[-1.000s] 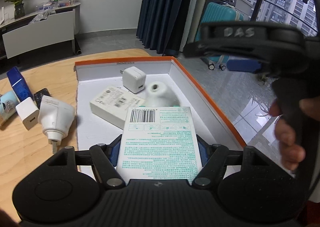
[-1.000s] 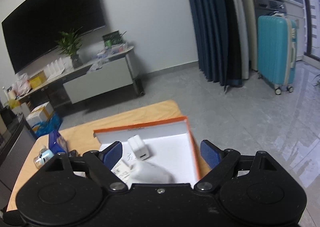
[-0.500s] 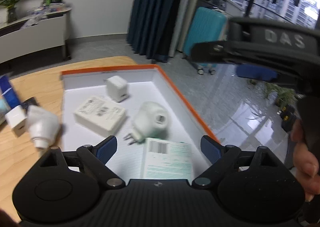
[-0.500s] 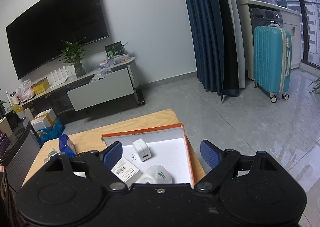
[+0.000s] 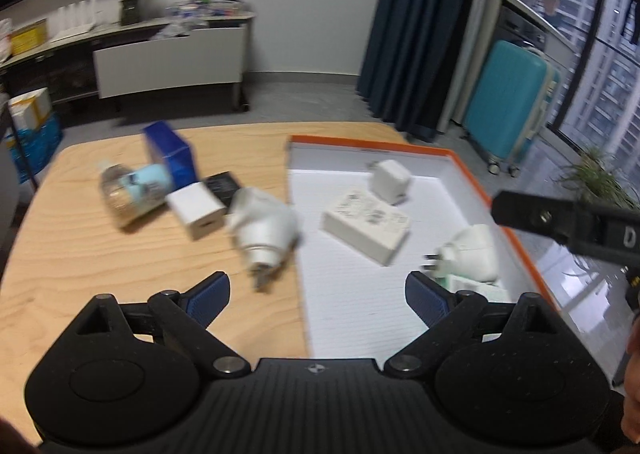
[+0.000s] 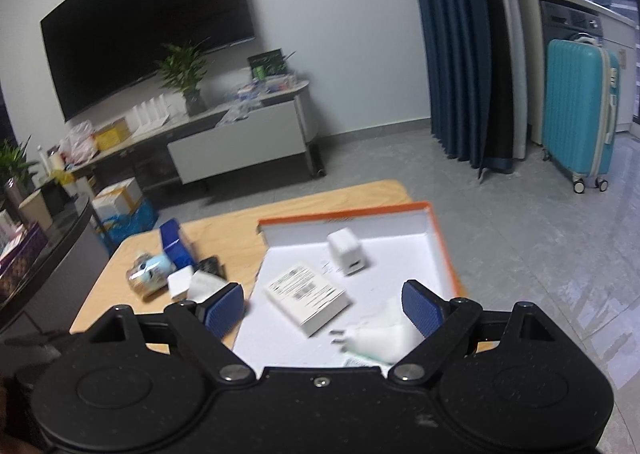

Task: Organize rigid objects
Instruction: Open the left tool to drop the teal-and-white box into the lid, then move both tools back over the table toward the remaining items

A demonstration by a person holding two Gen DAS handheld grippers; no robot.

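Left hand-held gripper [image 5: 318, 292] wide, empty. At 10 o'clock on worktop [image 5: 80, 254]: bottle [image 5: 134, 189], likely to roll if nudged. At 12: white plug adapter [image 5: 264, 225], rounded, could slip. At 2: orange-rimmed box [image 5: 472, 181]. Right hand-held gripper [image 6: 324, 308] wide, empty.

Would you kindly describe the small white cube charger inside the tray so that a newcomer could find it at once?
Start at the orange-rimmed white tray on the wooden table. The small cube charger stands near the tray's far wall, beyond the flat labelled white box. Unlike the rounded plug adapter nearer the camera, it is compact and square-edged.
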